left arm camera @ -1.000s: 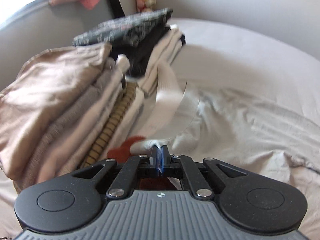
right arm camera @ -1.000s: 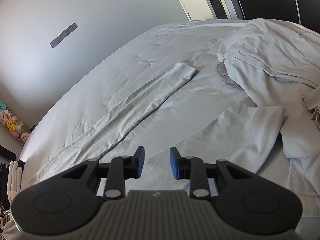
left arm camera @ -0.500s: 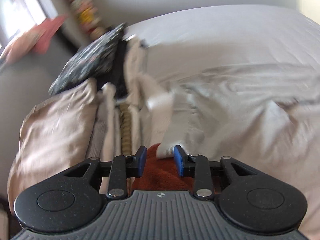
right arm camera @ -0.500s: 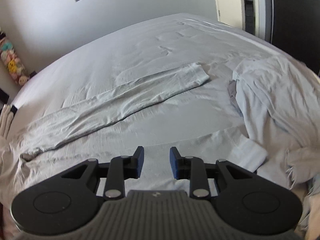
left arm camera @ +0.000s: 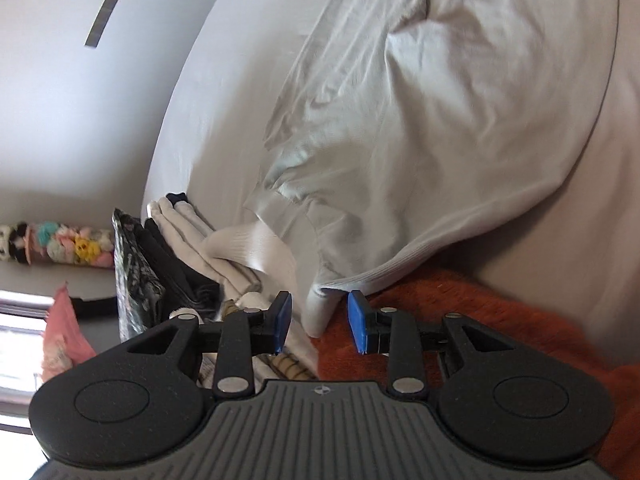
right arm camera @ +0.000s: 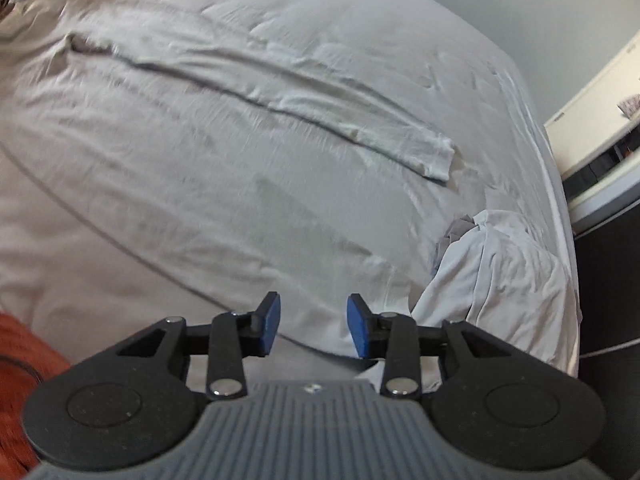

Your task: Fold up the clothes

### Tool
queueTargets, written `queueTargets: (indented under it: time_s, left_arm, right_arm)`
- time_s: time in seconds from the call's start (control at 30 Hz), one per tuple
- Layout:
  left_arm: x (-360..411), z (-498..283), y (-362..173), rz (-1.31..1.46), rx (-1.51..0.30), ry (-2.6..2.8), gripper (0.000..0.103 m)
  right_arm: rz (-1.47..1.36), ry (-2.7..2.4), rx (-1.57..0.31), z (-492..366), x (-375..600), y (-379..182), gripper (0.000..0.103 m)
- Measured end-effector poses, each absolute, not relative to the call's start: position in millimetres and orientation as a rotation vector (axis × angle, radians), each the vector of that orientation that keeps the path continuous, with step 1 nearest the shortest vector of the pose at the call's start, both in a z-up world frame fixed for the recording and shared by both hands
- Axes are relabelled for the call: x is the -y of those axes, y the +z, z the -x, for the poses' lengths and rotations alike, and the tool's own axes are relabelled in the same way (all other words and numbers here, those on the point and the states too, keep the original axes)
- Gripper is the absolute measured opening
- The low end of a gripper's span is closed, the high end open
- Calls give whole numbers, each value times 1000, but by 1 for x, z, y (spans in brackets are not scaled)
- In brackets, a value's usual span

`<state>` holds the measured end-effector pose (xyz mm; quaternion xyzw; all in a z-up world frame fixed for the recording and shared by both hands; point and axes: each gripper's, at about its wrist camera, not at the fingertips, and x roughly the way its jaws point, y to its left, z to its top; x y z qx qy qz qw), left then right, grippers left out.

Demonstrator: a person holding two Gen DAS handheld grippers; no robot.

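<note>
Change, left side: I had the left tongs (left arm camera: 319, 322) pinched on a white cuff a second ago; they now stand spread, holding nothing, with the cuff (left arm camera: 320, 308) lying between the blue pads.
Change, right side: my right tongs (right arm camera: 313, 324) remain spread and empty; their view has swung across the bed, so the long sleeve (right arm camera: 280, 100) now runs from upper left to right of centre.
Task item: the pale grey long-sleeved shirt (left arm camera: 420, 128) lies spread on the bed, its ribbed hem resting on an orange blanket (left arm camera: 480, 320).
Surface: a bed (right arm camera: 360, 20) with a wrinkled light sheet; a second crumpled pale garment (right arm camera: 500, 272) sits near its right edge.
Room: grey wall, a window at lower left of the left view, a row of plush toys (left arm camera: 60, 244) on a ledge.
Stack: folded clothes (left arm camera: 188, 248) stand piled beside the shirt, touching the cuff end.
</note>
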<state>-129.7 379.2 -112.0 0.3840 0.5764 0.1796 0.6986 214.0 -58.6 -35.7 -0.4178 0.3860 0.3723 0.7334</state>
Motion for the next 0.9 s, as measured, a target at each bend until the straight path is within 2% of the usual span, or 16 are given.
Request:
queueTargets:
  time_s: [0.13, 0.4, 0.43, 0.47, 0.53, 0.57, 0.63, 0.77, 0.9]
  left_arm:
    - [-384, 131, -131, -973, -1304, 381, 36]
    - [-385, 132, -145, -1053, -1269, 369, 36]
    - [-385, 132, -146, -1060, -1262, 368, 35]
    - [-385, 132, -147, -1065, -1255, 368, 34]
    - [-386, 132, -148, -1057, -1251, 362, 13]
    - [-386, 133, -148, -1058, -1245, 368, 11]
    - [-385, 135, -148, -1062, -1222, 385, 7]
    - [-390, 141, -137, -1014, -1177, 457, 6]
    - [-408, 137, -109, -841, -1128, 561, 6]
  right_arm:
    - [1134, 868, -862, -204, 63, -68, 41]
    - [1518, 814, -705, -204, 58, -126, 38]
    - [1523, 813, -699, -206, 58, -128, 30]
    - [1512, 810, -696, -208, 59, -128, 17]
    - [1491, 805, -691, -211, 61, -128, 10]
    - [1476, 802, -686, -213, 61, -126, 4]
    - [1423, 788, -676, -215, 61, -122, 3]
    - [1278, 737, -673, -224, 67, -101, 2]
    - [1111, 657, -649, -243, 67, -70, 2]
